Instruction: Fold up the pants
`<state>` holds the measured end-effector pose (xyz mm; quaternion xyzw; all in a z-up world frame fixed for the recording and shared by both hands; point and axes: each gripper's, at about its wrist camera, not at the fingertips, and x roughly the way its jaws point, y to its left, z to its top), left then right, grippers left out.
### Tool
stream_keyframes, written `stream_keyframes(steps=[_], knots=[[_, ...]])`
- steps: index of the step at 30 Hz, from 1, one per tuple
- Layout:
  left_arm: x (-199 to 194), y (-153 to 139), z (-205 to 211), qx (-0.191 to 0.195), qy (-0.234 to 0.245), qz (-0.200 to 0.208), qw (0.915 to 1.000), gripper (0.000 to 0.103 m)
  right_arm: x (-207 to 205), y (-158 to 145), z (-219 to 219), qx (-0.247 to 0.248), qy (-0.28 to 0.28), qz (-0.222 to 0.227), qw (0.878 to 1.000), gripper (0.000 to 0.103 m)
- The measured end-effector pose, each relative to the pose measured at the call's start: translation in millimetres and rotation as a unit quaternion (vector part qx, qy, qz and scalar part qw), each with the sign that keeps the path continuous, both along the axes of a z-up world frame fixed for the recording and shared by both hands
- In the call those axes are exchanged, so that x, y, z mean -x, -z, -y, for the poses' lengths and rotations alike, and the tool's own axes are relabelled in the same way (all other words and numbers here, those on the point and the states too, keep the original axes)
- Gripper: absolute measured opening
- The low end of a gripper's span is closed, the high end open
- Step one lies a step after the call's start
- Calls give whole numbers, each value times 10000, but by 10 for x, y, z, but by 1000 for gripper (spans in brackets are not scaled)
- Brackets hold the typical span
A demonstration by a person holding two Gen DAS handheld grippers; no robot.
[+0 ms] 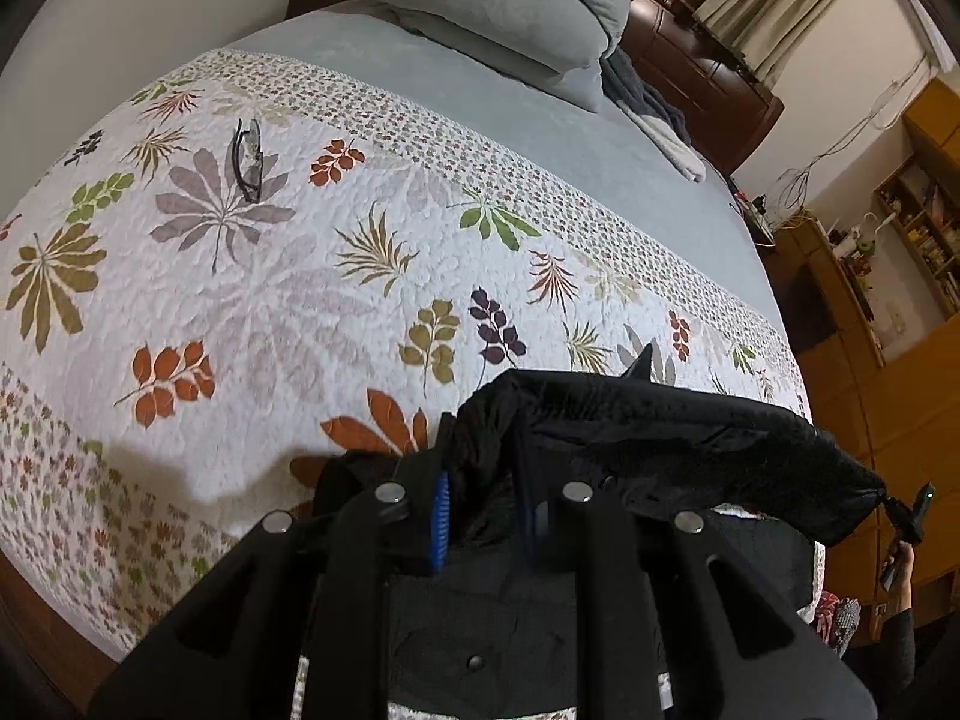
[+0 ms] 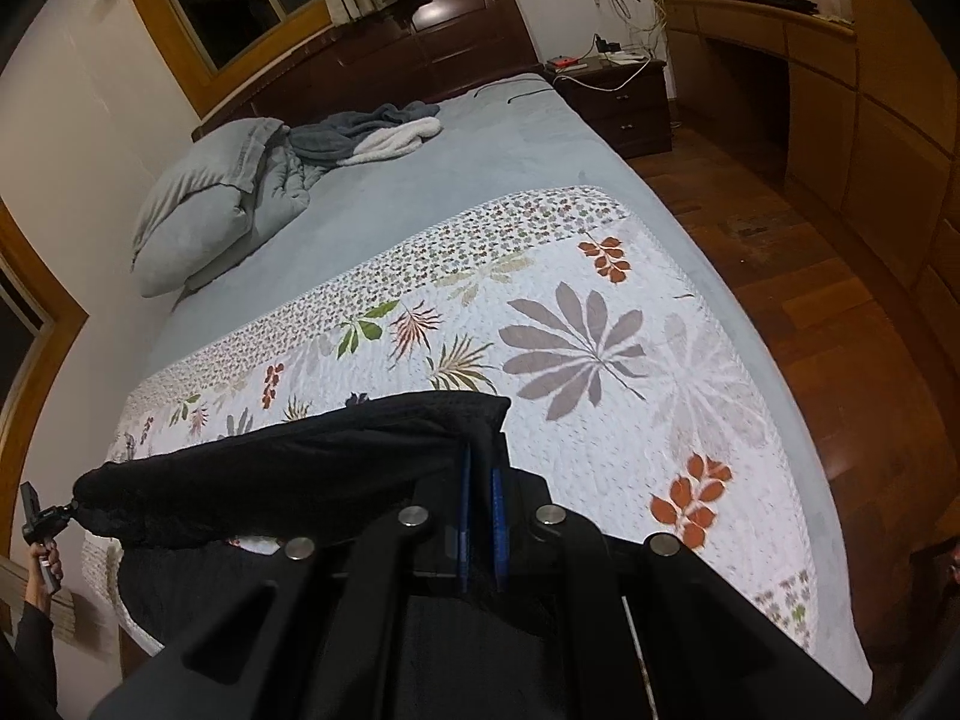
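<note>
The black pants [image 1: 660, 438] hang stretched between my two grippers above the near edge of the bed. My left gripper [image 1: 480, 516] is shut on one end of the waistband. Its blue pads [image 1: 442, 516] pinch the bunched cloth. My right gripper [image 2: 483, 516] is shut on the other end of the pants [image 2: 270, 474], with blue pads [image 2: 498, 522] clamped on the cloth. In each view the other gripper shows small at the far end of the band, the right one in the left wrist view [image 1: 900, 516] and the left one in the right wrist view [image 2: 66, 510]. The rest of the pants hangs below, mostly hidden.
A white leaf-print quilt [image 1: 270, 300] covers the foot of the bed, over a grey sheet [image 2: 420, 180]. Glasses [image 1: 249, 159] lie on the quilt. Grey pillows [image 2: 198, 210] and a blanket [image 2: 366, 132] lie by the headboard. A nightstand [image 2: 618, 96], wooden cabinets and wood floor [image 2: 810, 312] are on the right.
</note>
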<state>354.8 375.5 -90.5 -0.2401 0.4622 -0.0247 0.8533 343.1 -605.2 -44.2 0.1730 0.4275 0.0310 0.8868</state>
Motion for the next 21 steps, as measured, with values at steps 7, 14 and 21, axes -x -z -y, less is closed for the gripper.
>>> stream_keyframes(steps=[7, 14, 21], knots=[[305, 44, 8, 38, 6, 49, 10000, 16, 283, 17, -17, 62, 36, 118, 9999, 6], [633, 207, -9, 104, -79, 22, 9999, 16, 663, 76, -30, 61, 46, 268, 9996, 6], [922, 426, 3, 184, -79, -20, 9998, 16, 1047, 151, -131, 90, 2, 423, 9991, 6]])
